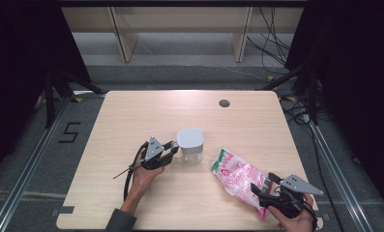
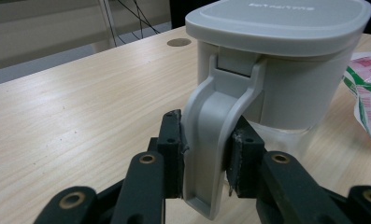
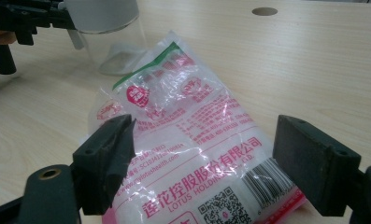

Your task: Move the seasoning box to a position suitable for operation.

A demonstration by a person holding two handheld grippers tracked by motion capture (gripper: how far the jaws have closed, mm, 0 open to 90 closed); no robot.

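Near the middle of the pale wooden surface [image 1: 131, 116] stands a clear container [image 1: 190, 145] with a grey lid [image 2: 279, 23], and the left claw [image 1: 172, 149] has closed on its handle [image 2: 211, 140]. From the left gripper view, both black pads [image 2: 171, 140] press flat against the sides of that grey lever, so the hold looks firm. My guess is that this grip is meant to steady the container, or to work the lid open, while the other hand brings the filling.

Off to the right, near the front edge, lies a plastic bag [image 1: 238, 176] printed in pink and green, with white grains inside. It rests flat on the surface, its top end pointing toward the container and well apart from it. The right claw [image 1: 263, 188] sits at the bag's lower end with its jaws spread wide, one on each side of the bag near the barcode [image 3: 267, 179]; in the right gripper view neither pad presses on the plastic. That placement suggests a grasp about to be made on the bottom of the bag, so it can be lifted and tipped toward the container.

A round hole [image 1: 224, 103] marks the far side of the surface.
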